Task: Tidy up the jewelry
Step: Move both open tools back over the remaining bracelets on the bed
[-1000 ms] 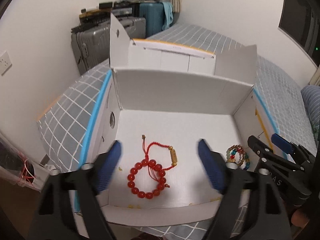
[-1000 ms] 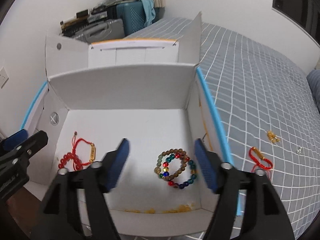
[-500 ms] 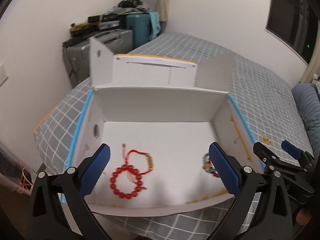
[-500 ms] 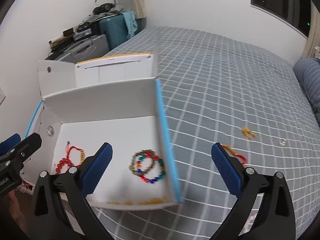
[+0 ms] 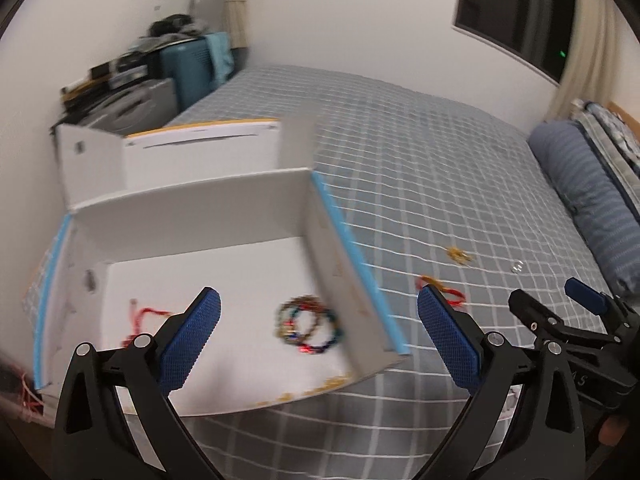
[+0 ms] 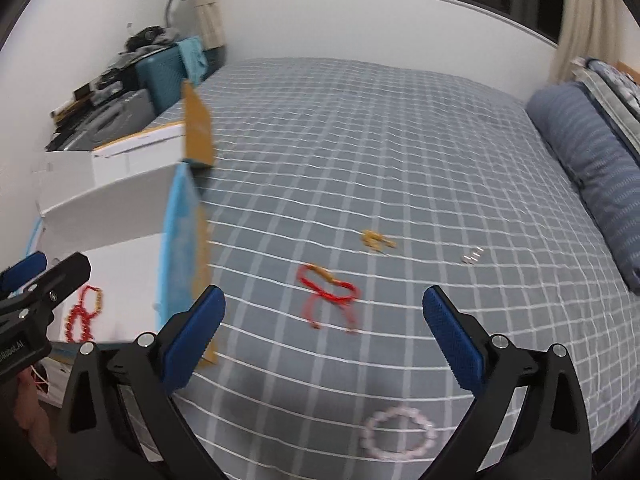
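Right wrist view — my right gripper (image 6: 324, 334) wide open, empty, above red cord bracelet (image 6: 327, 294) on grey checked bedspread (image 6: 400, 152); my left gripper (image 5: 318, 338) wide too — holding nothing.

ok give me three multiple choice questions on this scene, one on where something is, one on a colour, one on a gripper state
1. Where is the multicolour bead bracelet?
A. inside the white box
B. on the bedspread
C. in the left gripper

2. What colour is the bead bracelet nearest the right wrist camera?
A. green
B. pale pink
C. black

3. How is the right gripper?
A. shut on the red cord bracelet
B. shut, empty
C. open, empty

Answers:
1 A, it lies on the box floor in the left wrist view.
2 B, a pale pink ring of beads lies on the bedspread.
3 C, its blue pads stand wide apart, and the red cord bracelet lies ungripped on the bedspread.
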A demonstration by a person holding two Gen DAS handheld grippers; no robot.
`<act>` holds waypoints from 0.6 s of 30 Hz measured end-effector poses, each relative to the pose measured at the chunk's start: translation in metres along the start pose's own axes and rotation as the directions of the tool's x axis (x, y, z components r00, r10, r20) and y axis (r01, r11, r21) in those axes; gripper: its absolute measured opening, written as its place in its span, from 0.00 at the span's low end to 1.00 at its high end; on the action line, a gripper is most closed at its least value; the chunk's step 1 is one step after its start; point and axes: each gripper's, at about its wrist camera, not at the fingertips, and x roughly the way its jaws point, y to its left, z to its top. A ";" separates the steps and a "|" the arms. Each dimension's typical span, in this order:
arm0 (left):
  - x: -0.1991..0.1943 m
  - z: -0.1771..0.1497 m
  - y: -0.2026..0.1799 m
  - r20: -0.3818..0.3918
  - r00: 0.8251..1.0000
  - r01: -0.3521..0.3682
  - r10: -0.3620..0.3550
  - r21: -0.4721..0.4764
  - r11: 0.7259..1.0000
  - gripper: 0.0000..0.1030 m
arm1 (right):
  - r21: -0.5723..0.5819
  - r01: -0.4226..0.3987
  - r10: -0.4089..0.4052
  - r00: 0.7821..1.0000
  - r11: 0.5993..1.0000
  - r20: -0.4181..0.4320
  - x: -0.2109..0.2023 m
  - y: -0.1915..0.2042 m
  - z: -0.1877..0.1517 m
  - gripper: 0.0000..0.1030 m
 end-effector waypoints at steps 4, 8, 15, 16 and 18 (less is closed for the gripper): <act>0.016 0.000 -0.035 -0.037 0.998 0.042 -0.040 0.032 0.999 0.94 | 0.026 0.026 -0.025 0.999 0.999 -0.025 0.005 -0.031 -0.009 0.92; 0.029 0.001 -0.068 -0.058 0.996 0.067 -0.063 0.063 0.996 0.94 | 0.049 0.051 -0.049 0.998 0.997 -0.043 0.008 -0.062 -0.023 0.92; 0.063 -0.006 -0.122 -0.108 0.992 0.082 -0.070 0.115 0.990 0.94 | 0.056 0.046 -0.041 0.995 0.997 -0.092 0.015 -0.095 -0.048 0.92; 0.070 -0.006 -0.125 -0.119 0.990 0.084 -0.071 0.115 0.990 0.94 | 0.049 0.045 -0.040 0.994 0.998 -0.104 0.017 -0.098 -0.052 0.92; 0.086 -0.009 -0.134 -0.141 0.987 0.092 -0.075 0.122 0.988 0.94 | 0.032 0.040 -0.036 0.991 0.999 -0.129 0.023 -0.101 -0.060 0.92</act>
